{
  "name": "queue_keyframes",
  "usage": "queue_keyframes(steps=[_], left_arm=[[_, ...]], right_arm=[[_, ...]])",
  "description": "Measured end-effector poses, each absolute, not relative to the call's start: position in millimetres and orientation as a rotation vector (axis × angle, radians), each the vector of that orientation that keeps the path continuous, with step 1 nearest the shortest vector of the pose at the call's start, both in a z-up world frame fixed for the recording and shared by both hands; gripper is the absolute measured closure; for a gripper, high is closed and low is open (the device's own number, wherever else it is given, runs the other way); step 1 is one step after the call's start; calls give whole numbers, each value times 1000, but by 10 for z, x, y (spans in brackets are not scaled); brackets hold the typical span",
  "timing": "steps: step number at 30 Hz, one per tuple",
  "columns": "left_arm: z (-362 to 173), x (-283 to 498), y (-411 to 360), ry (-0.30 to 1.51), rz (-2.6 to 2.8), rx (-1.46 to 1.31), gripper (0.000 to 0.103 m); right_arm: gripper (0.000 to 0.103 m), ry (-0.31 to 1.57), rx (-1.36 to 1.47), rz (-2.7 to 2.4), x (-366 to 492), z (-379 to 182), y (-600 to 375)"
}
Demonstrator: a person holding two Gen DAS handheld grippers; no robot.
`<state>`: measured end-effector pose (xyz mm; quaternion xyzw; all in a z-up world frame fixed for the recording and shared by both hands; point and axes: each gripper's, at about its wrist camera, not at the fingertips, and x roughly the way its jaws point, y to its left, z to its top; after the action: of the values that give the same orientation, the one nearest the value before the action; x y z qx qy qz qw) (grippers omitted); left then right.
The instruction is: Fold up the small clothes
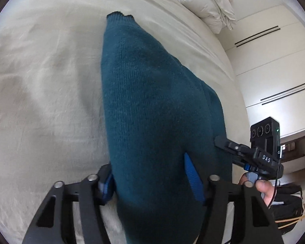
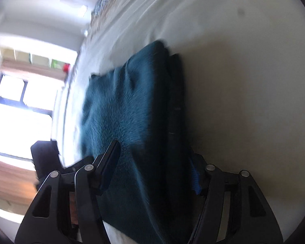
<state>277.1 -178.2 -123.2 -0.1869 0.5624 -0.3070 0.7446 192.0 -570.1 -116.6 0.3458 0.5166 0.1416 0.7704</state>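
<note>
Left gripper (image 1: 152, 183) jaws clamp teal sweater (image 1: 152, 101) | right gripper (image 2: 154, 174) jaws clamp it | bed (image 1: 40, 81)

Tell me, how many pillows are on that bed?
1: a white pillow at the far edge of the bed, beyond the teal sweater. More may lie out of view.

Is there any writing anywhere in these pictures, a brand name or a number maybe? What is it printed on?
"DAS": white letters on the black body of the right gripper, seen in the left wrist view beside the teal sweater.
A white mark on the small tab just right of those letters is too cut off to read.
Right wrist view: blurred, no readable writing on the sweater, the bed sheet or the shelves by the window.
</note>
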Motion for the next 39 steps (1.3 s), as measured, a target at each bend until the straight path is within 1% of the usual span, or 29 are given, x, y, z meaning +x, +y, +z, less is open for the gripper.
queue_keyframes(steps=[1,2,4,5,7,8,12,18,25,30,35,36,39], left_arm=[[-1227,2770,-1784,1235,-668,-405,47],[-1214,2761,-1782,1237,-663,-402,48],[-1173,2723,-1779,1227,-655,-387,56],[-1134,2696,-1785,1218,-648,-373,57],[-1042,2615,-1768,1193,-642,-342,61],[-975,2573,-1767,1178,-641,-322,61],[-687,2261,-1590,1110,-637,-270,61],[-333,1698,-1017,1043,-639,-239,61],[-228,1103,-220,1002,-598,-218,61],[-441,995,134,1018,-571,-254,61],[-898,1108,333,1084,-550,-307,59],[-998,1129,349,1105,-541,-309,58],[-1234,1173,388,1120,-543,-348,49]], right_arm=[[49,1130,720,300,1964,-1166,-5646],[60,1142,687,286,1975,-1146,-5602],[69,1157,657,243,1969,-1103,-5555],[73,1154,642,230,1939,-1066,-5530],[79,1132,562,190,1843,-929,-5440],[80,1122,517,170,1806,-864,-5372],[82,1068,414,152,1541,-513,-5070],[82,993,354,225,1009,-79,-4492],[82,954,291,326,450,171,-3617],[82,971,283,376,305,45,-3049],[82,1009,317,398,270,-240,-2734],[82,1021,320,396,318,-338,-2717],[81,1086,351,363,427,-709,-2705]])
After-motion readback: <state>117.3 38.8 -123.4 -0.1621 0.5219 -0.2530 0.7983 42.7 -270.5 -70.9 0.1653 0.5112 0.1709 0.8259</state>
